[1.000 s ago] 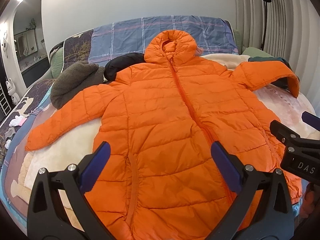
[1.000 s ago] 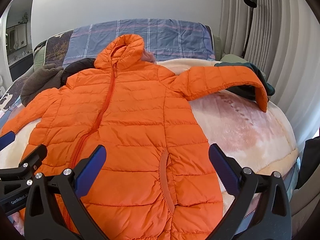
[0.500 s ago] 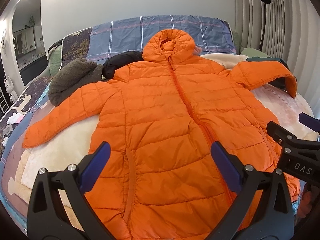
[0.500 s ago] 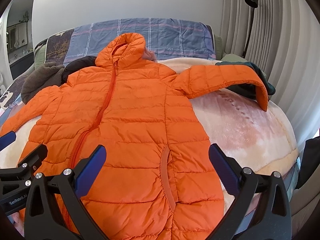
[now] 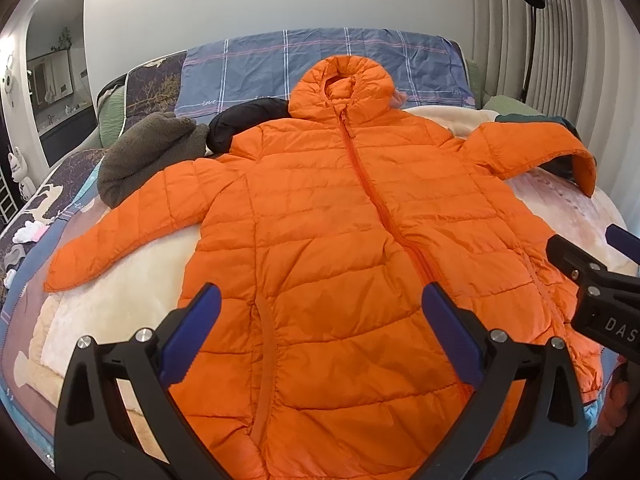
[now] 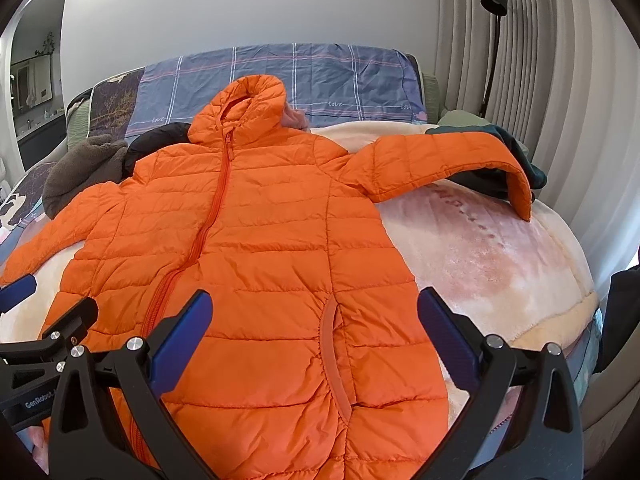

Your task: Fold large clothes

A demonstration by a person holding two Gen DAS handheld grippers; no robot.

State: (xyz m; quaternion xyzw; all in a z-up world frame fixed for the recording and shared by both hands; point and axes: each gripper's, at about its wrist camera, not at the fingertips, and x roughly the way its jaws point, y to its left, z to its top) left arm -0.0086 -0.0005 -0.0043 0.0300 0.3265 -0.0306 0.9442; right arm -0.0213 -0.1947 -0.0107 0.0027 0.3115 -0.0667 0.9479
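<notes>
Both claws hang wide apart over the lower half of the garment, gripping nothing: the left claw (image 5: 320, 334) hovers above the zip side of the body, and the right claw (image 6: 314, 330) sits over the slanted pocket (image 6: 334, 364), blue pads spread on black arms. Beneath them lies the orange puffer jacket (image 5: 340, 240), face up on the bed (image 6: 492, 264), zipped to the chin, hood (image 5: 346, 82) pointing at the plaid pillow (image 5: 260, 68). One sleeve (image 5: 132, 220) stretches flat toward the edge of the bed; the other sleeve (image 6: 444, 164) is draped over a dark green garment (image 6: 528, 160), its cuff hanging down. This looks like a light piece, quilted in horizontal channels, soft and springy, so I'd expect any fold to puff back up unless it's pressed. That smooth shiny shell is likely slippery, so a shallow pinch on one layer may slide off. Better bets, to my eye, are the cuffs, the shoulder seams and the hem corners, where stitching gives the pads something firmer to bite. Underneath is a fleecy cream and pink blanket (image 5: 120, 276), plush enough to drag on the fabric. Off to the side, a grey fleece garment (image 5: 148, 152) and a black one (image 5: 248, 120) lie bunched against the jacket's shoulder.
</notes>
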